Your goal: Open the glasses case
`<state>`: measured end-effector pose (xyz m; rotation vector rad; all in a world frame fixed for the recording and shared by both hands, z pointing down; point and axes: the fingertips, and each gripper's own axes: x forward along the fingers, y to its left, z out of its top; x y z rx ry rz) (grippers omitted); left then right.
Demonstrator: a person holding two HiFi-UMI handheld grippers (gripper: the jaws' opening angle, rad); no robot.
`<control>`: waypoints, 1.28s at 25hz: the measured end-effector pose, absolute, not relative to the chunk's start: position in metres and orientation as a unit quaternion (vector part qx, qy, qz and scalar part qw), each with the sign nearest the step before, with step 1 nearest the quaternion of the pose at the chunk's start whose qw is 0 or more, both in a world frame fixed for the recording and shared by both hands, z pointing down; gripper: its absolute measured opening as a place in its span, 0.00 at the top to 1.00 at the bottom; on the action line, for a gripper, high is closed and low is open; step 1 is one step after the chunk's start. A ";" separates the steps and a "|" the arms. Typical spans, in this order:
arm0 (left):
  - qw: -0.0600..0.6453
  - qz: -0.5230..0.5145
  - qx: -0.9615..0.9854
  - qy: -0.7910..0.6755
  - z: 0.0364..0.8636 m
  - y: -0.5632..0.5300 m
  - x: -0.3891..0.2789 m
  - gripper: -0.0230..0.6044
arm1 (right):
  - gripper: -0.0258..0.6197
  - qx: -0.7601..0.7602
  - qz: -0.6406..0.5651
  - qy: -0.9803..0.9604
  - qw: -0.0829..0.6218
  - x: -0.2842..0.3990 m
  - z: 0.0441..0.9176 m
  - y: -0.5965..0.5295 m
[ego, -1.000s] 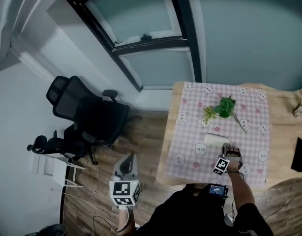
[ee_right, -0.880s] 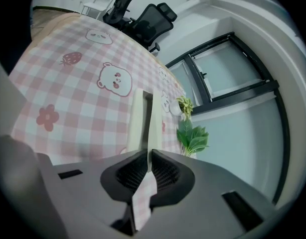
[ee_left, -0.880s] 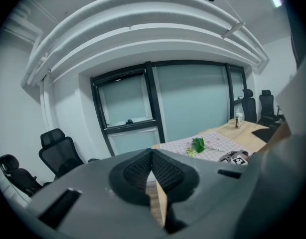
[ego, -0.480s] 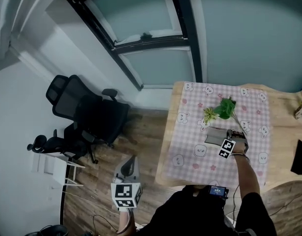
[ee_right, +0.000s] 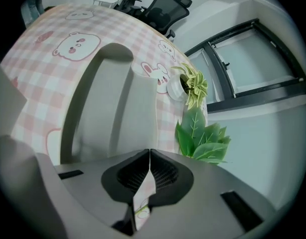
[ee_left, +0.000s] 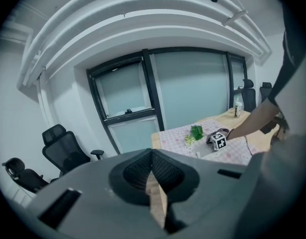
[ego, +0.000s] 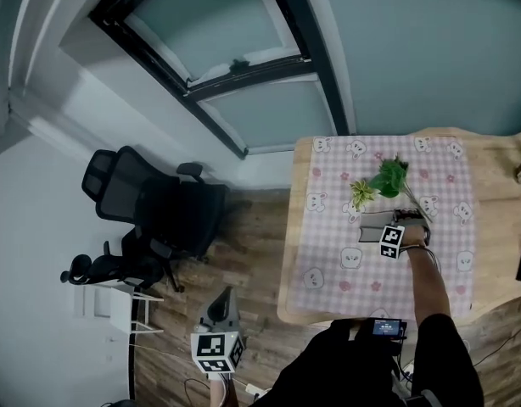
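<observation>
Case: grey glasses case (ee_right: pixel 118 108) flat on pink checked cloth (ee_right: pixel 38 78), near leafy sprig (ee_right: pixel 203 138). Judge it stiff, light, smooth, likely to skid. My right gripper (ee_right: pixel 149 156) just above it, jaws together, empty. My left gripper (ee_left: pixel 152 158) also closed, off table. Would take lid edge.

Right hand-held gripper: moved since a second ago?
Yes. In the head view the right hand-held gripper went from the pink checked tablecloth's near edge up the cloth, toward the green leafy plant sprig.
</observation>
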<state>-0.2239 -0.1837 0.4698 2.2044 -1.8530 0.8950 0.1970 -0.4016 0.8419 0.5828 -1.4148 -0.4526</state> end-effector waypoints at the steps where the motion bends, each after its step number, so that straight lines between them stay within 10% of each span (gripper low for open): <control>1: 0.064 0.298 0.730 -0.611 0.472 -0.184 -0.224 0.96 | 0.92 0.260 -0.199 -0.639 0.696 0.197 0.842 -0.401; 12: 0.054 0.260 0.761 -0.593 0.466 -0.199 -0.204 0.97 | 0.93 0.298 -0.190 -0.690 0.632 0.188 0.751 -0.387; 24: 0.016 0.188 0.817 -0.545 0.438 -0.246 -0.148 0.96 | 0.93 0.603 -0.068 -0.793 0.055 0.187 0.357 -0.260; 32: 0.007 0.169 0.849 -0.501 0.434 -0.264 -0.083 0.96 | 0.93 0.657 0.011 -0.753 -0.024 0.232 0.343 -0.204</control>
